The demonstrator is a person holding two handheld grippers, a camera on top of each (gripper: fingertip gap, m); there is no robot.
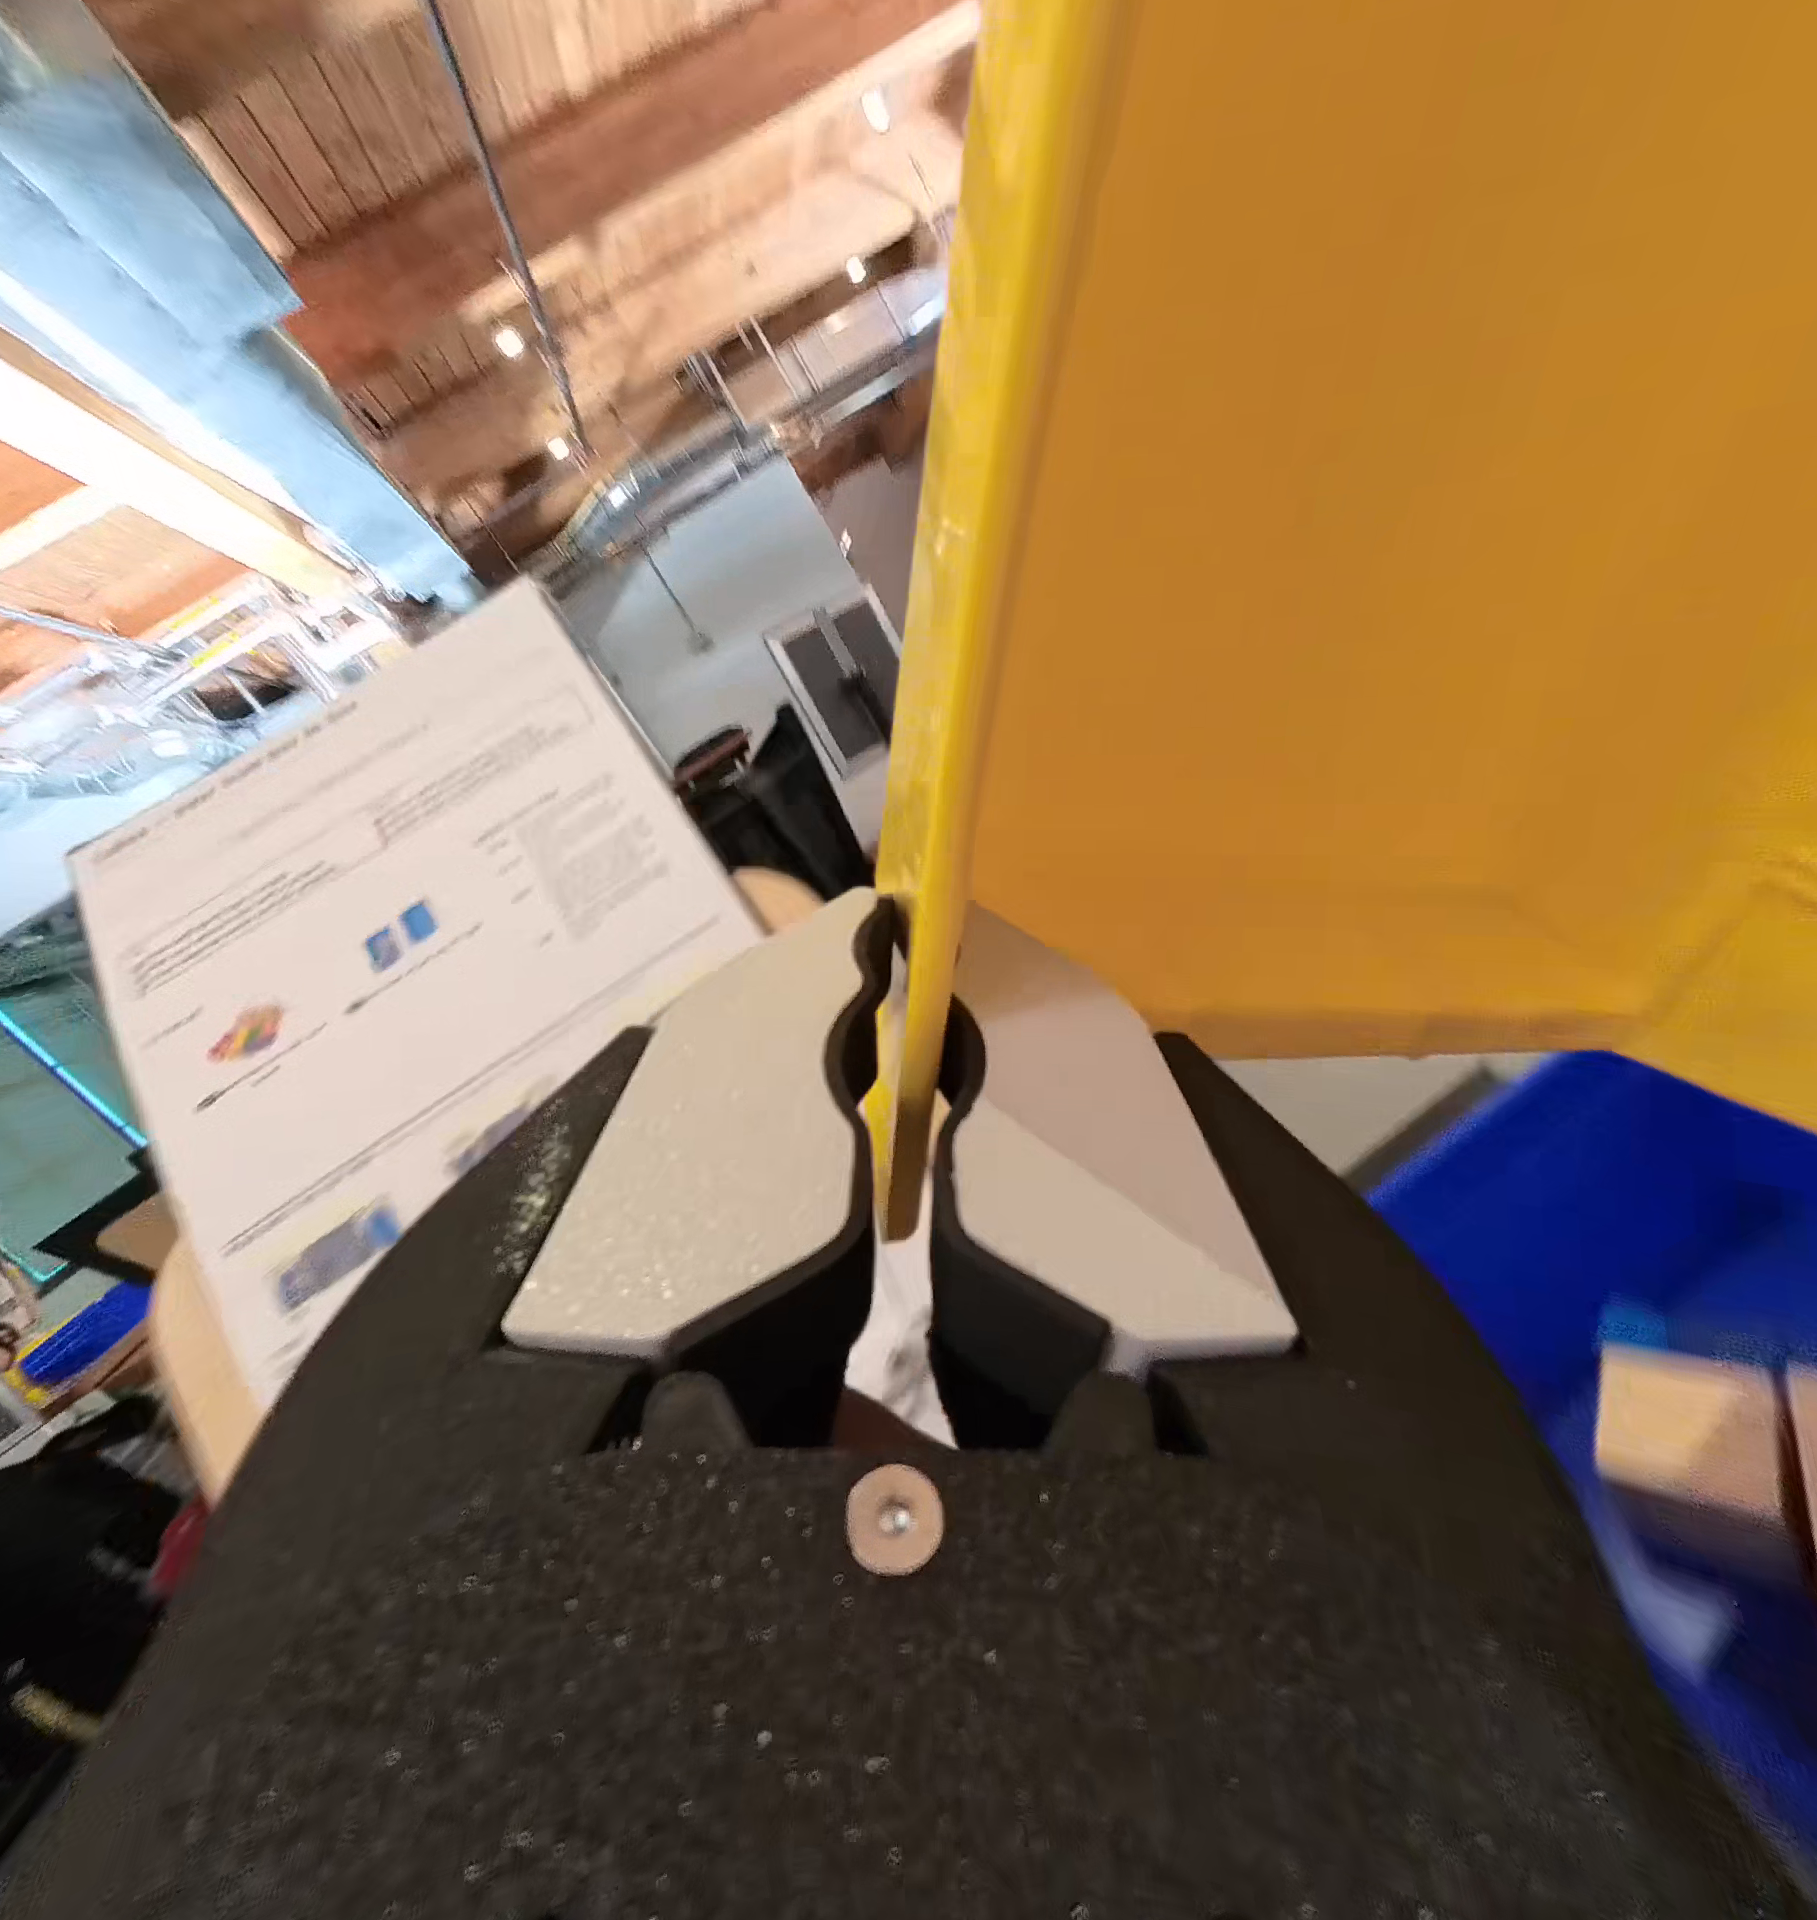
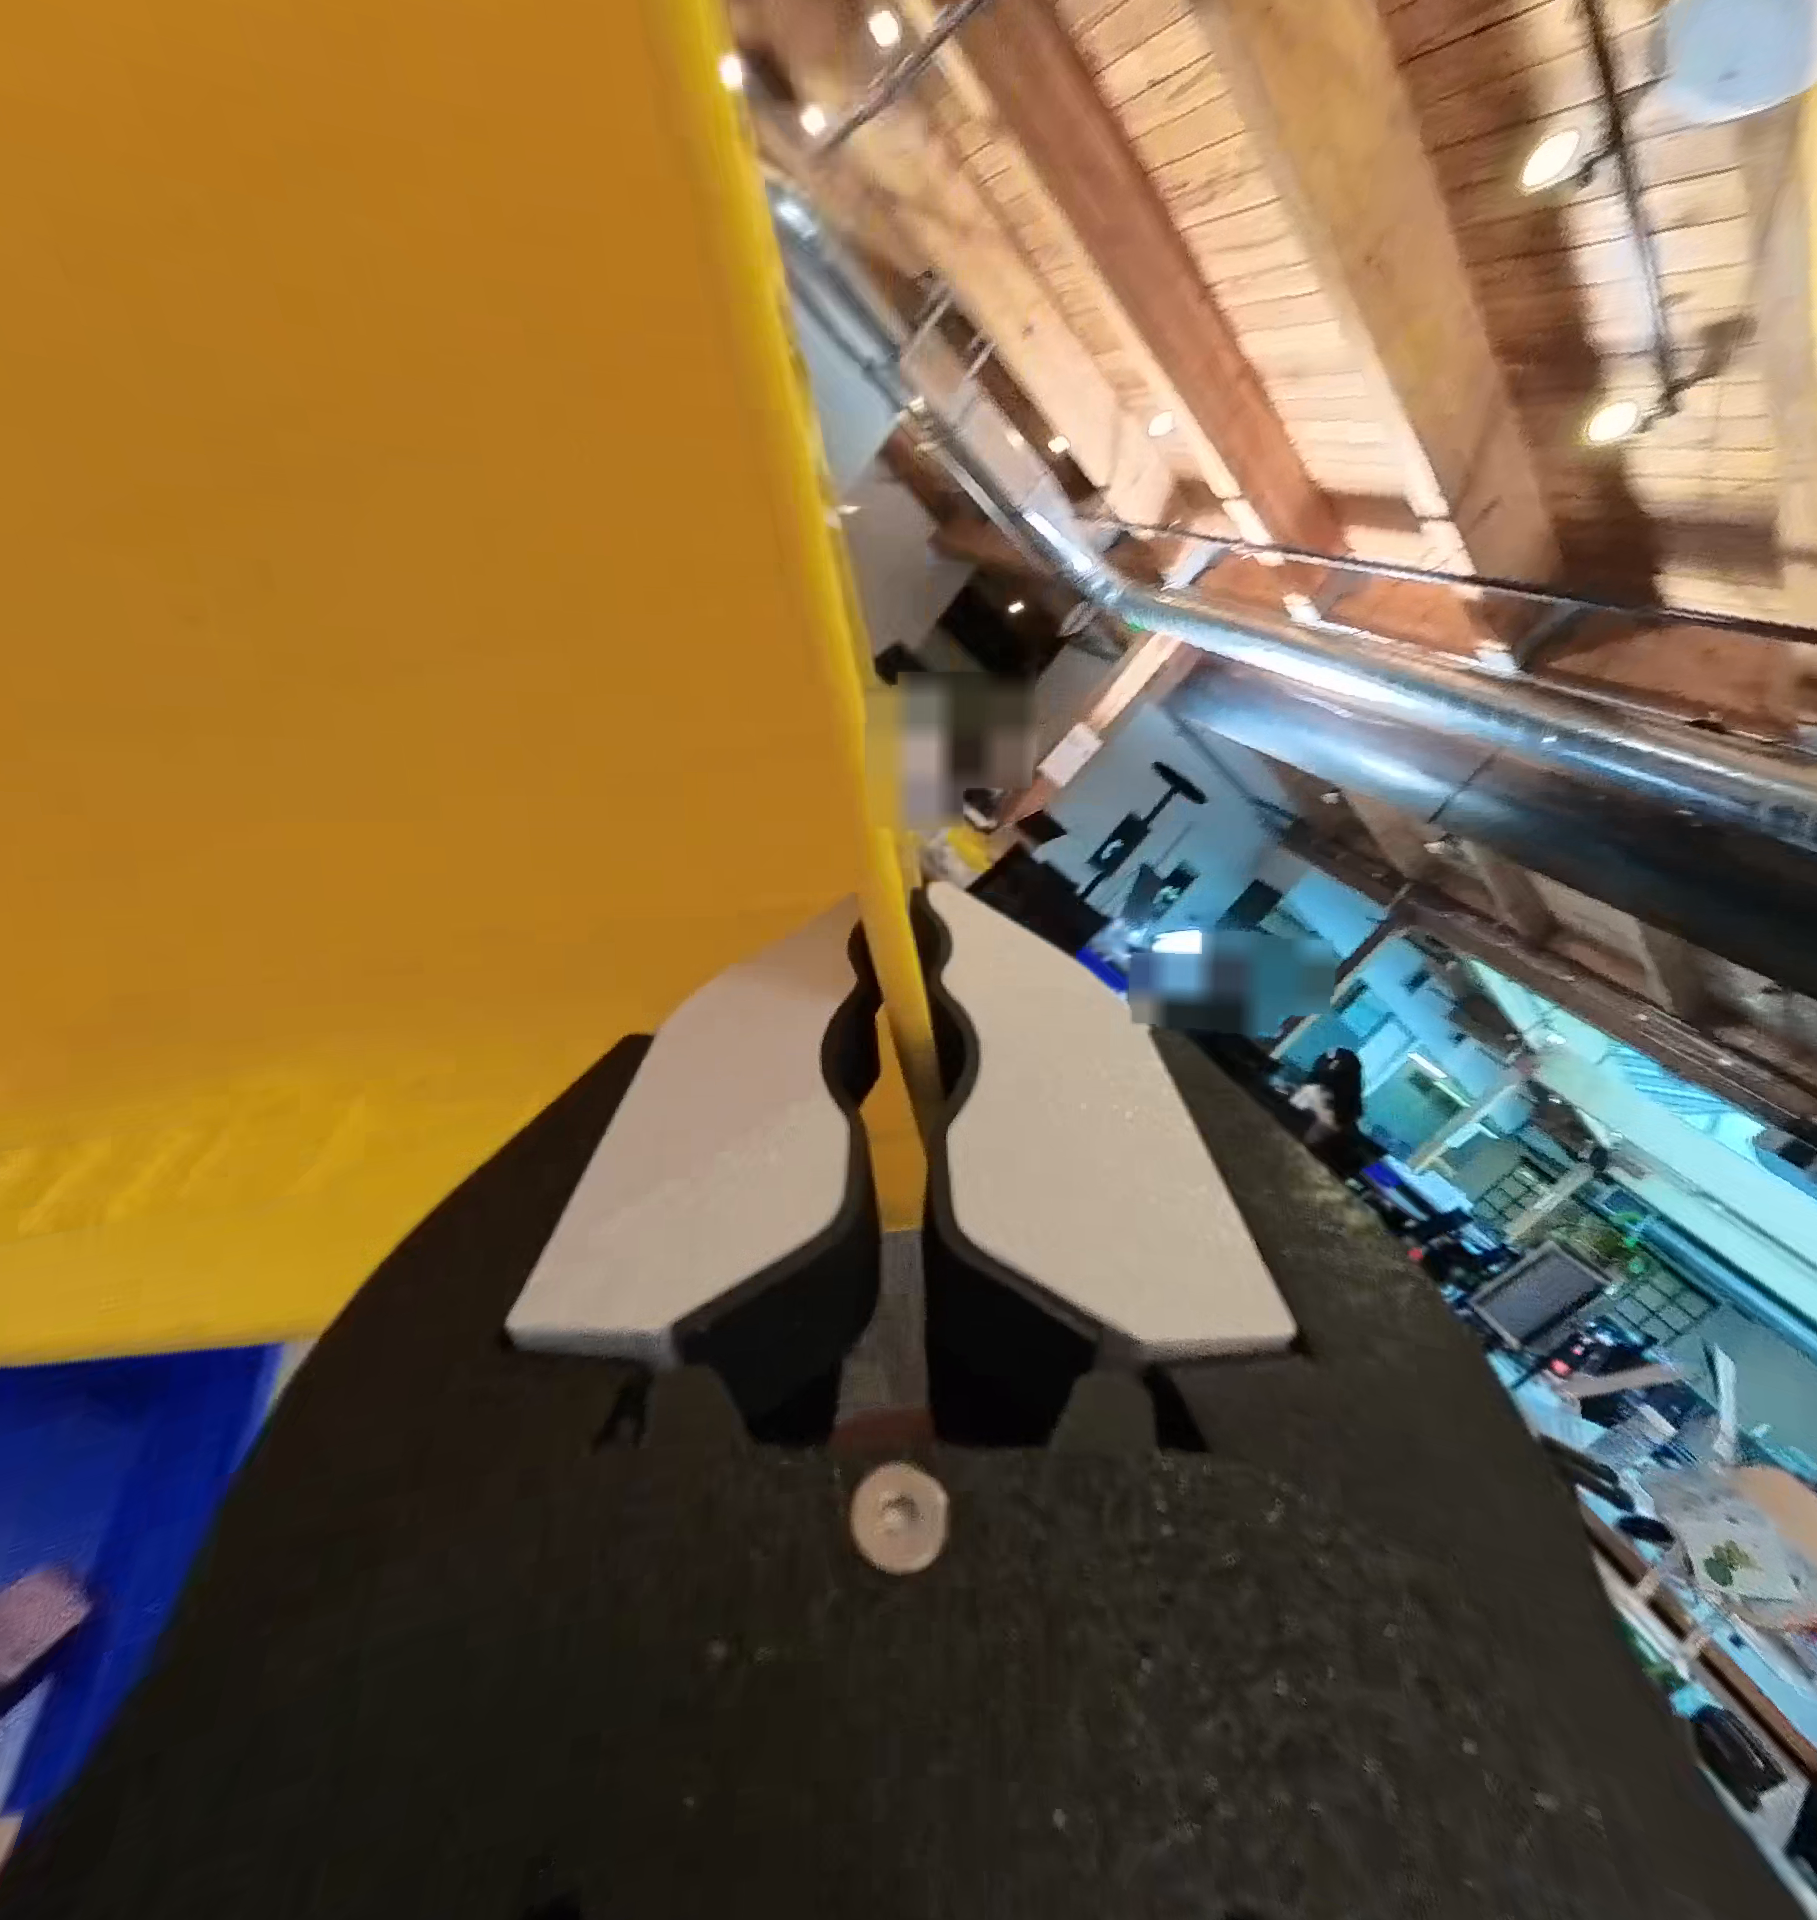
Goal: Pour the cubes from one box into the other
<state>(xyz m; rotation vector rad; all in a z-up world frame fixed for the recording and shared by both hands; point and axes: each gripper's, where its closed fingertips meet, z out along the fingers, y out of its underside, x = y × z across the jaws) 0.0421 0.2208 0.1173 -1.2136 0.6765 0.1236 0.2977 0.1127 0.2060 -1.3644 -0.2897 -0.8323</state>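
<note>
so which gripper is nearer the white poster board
Left. The left gripper, clamped on one wall of the yellow box, has the poster board ahead to its left; the right gripper holds the opposite wall, farther off.

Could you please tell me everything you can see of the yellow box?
The yellow box looks like smooth, thin-walled plastic, plain and unmarked. It is lifted and tipped steeply above the blue box. The left gripper and right gripper each pinch a thin wall edge on opposite sides. Its inside is out of view.
</note>
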